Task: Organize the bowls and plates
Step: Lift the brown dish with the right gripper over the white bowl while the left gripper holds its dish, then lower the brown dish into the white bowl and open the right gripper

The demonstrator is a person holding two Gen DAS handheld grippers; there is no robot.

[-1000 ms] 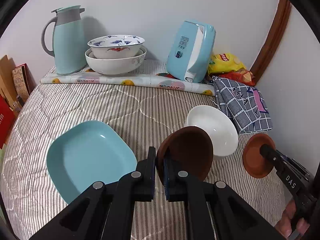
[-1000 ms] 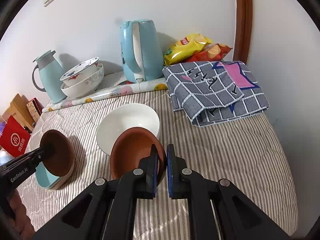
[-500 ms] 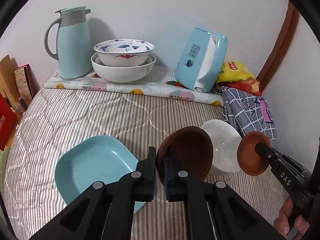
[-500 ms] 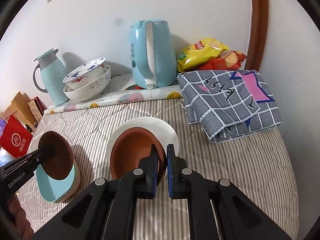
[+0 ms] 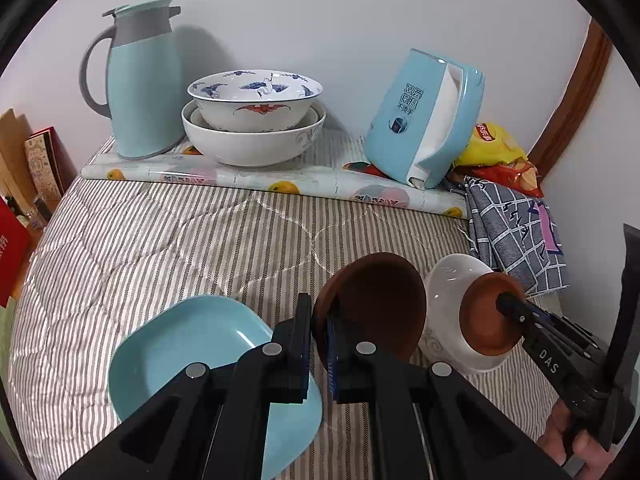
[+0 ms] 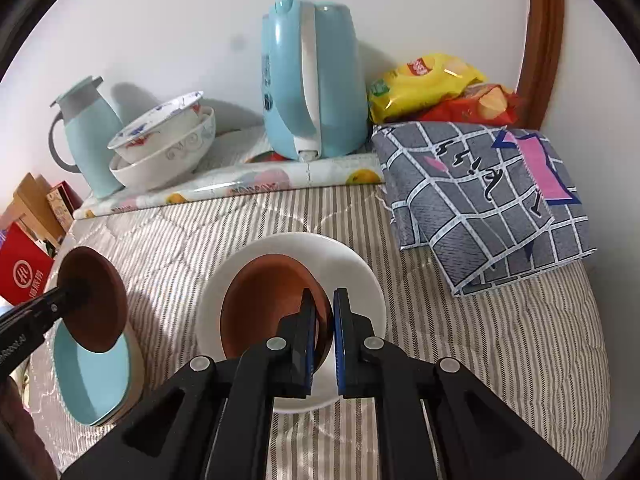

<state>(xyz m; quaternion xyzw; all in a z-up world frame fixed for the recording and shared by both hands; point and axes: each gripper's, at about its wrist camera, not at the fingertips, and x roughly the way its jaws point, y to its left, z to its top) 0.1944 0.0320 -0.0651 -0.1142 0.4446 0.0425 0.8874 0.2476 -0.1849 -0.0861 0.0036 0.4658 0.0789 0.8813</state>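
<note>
Bowls fill both my tools. My left gripper (image 5: 318, 338) is pinched tight on the rim of a brown bowl (image 5: 376, 300), up above the blue plate (image 5: 192, 344). My right gripper (image 6: 324, 330) pinches another brown dish (image 6: 264, 304) over the white bowl (image 6: 360, 268) on the striped bed (image 6: 480, 328).
</note>
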